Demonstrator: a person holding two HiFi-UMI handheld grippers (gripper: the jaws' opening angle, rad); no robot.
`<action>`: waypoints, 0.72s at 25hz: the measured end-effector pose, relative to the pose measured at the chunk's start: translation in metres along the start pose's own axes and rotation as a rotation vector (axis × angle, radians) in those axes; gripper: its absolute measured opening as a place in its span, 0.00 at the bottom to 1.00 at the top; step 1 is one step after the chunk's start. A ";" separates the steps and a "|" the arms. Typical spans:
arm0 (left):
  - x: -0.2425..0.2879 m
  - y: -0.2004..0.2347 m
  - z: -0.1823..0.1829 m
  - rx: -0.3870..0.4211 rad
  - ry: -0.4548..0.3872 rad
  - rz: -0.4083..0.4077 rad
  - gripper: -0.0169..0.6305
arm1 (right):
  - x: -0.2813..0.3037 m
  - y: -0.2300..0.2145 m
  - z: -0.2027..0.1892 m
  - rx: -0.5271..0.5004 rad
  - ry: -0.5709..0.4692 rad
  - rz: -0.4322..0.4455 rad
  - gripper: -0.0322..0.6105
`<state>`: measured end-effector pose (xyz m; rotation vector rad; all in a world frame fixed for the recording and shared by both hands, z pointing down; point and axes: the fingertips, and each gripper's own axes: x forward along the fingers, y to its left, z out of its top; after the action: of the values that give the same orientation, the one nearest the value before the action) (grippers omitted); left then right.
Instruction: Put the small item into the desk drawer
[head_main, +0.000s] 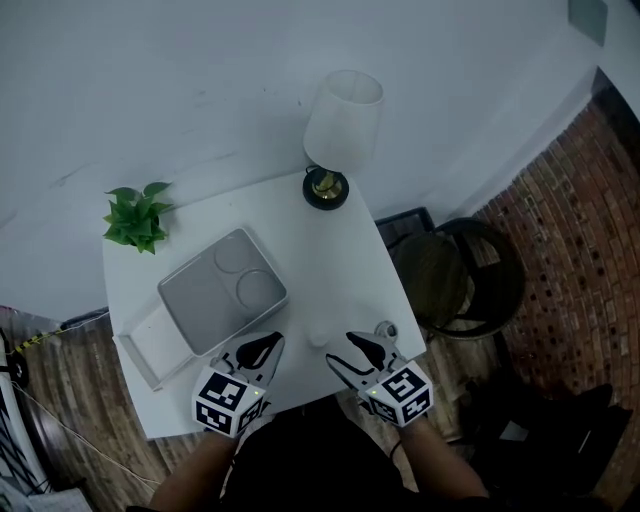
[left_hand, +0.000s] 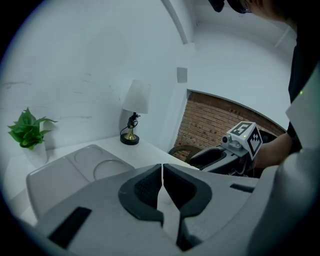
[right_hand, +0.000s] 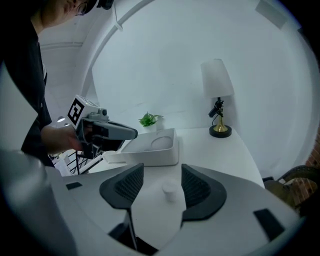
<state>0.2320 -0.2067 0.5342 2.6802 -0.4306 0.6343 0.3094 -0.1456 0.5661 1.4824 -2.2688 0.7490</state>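
Right gripper view: my right hand-held gripper is released, jaws apart w/ the small white item upright between them on the worktop; pads aren't touching it. Left hand-held gripper is clenched, empty. Looks like the grasp step: I'd centre the item, stay low, then squeeze gently so it doesn't tip. No brands or text readable, only square markers.

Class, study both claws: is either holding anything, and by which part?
Nothing is held. The right claw stands open around the small white cylindrical item without touching it; the left claw is shut and empty.
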 end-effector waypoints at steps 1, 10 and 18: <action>0.003 0.002 -0.002 -0.006 0.007 0.004 0.05 | 0.005 -0.001 -0.004 0.001 0.009 0.007 0.39; 0.024 0.017 -0.024 -0.068 0.054 0.043 0.05 | 0.051 -0.013 -0.041 -0.065 0.125 0.055 0.43; 0.020 0.023 -0.041 -0.131 0.075 0.102 0.05 | 0.081 -0.012 -0.062 -0.127 0.199 0.088 0.44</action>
<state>0.2254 -0.2145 0.5846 2.5149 -0.5707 0.7074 0.2873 -0.1730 0.6627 1.2025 -2.1975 0.7278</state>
